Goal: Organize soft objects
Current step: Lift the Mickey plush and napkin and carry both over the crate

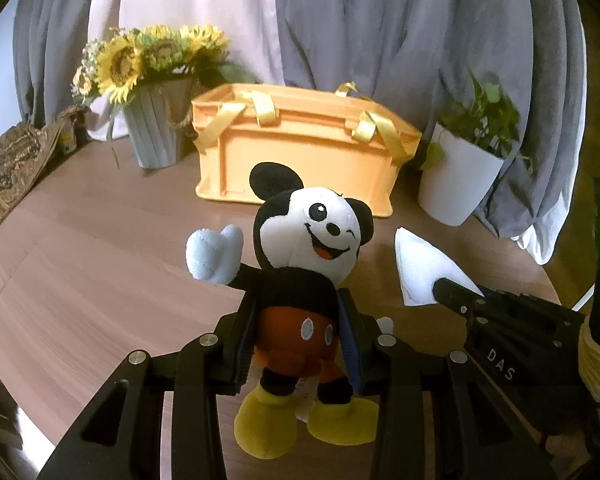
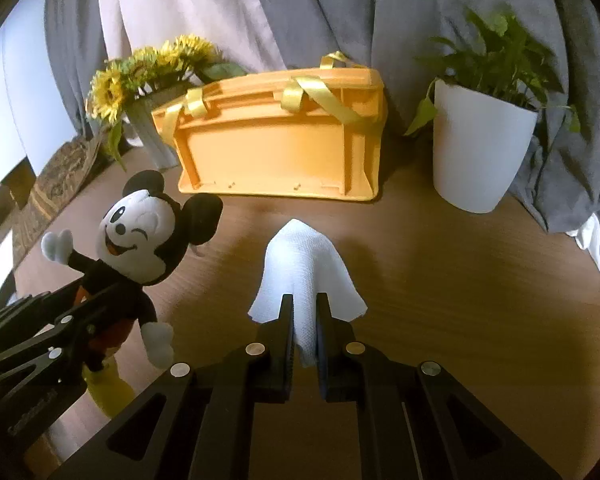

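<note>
My left gripper (image 1: pixel 298 320) is shut on a Mickey Mouse plush (image 1: pixel 300 276), clamped at its red shorts and held upright above the table. The plush also shows at the left of the right wrist view (image 2: pixel 140 240), with the left gripper (image 2: pixel 80 320) under it. My right gripper (image 2: pixel 305 312) is shut on a white cloth (image 2: pixel 306 264), which drapes forward over the fingers. The cloth (image 1: pixel 424 268) and the right gripper (image 1: pixel 456 296) show at the right of the left wrist view. An orange crate (image 1: pixel 300 148) with yellow ribbon handles stands behind on the table; it also shows in the right wrist view (image 2: pixel 276 152).
A round wooden table (image 1: pixel 100 260) carries a grey vase of sunflowers (image 1: pixel 156 92) at the back left and a white pot with a green plant (image 2: pixel 480 140) at the back right. Grey and white curtains (image 2: pixel 340 8) hang behind. A patterned cushion (image 1: pixel 8 168) lies at far left.
</note>
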`<state>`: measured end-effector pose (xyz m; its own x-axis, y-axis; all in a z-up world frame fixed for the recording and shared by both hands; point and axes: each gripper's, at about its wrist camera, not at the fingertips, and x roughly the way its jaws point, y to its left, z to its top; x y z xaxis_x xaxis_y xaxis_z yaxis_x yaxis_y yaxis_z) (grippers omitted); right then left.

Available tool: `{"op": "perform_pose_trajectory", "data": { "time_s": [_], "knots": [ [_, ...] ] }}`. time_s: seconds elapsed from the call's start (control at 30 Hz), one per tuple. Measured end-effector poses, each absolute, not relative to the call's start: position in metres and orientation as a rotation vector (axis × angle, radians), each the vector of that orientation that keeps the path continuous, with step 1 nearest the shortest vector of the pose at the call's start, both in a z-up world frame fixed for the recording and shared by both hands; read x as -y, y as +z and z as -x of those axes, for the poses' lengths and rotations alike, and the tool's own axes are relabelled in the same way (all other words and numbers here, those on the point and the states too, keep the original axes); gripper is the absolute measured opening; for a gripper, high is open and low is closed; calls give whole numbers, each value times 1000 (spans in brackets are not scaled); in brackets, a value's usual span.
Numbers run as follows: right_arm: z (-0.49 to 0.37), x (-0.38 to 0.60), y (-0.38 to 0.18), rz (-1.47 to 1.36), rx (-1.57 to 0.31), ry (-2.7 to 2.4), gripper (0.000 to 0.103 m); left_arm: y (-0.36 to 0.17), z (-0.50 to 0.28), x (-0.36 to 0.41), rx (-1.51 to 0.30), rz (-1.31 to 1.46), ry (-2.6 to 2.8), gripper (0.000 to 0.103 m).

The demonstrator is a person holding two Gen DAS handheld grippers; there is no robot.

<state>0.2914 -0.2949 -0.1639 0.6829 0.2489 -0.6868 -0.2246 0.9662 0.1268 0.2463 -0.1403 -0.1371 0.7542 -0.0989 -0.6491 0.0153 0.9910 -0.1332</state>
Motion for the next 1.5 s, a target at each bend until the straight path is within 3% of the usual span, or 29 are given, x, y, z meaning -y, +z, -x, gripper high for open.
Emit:
{"op": "perform_pose_trajectory", "data": {
  "time_s": [0.63, 1.5],
  "knots": [
    [-270, 252, -98, -131, -663, 145, 10, -72, -252, 82, -583, 79, -159, 37],
    [-295, 207, -38, -176, -491, 24, 10, -22, -304, 42, -462, 26, -293, 37]
  ]
}}
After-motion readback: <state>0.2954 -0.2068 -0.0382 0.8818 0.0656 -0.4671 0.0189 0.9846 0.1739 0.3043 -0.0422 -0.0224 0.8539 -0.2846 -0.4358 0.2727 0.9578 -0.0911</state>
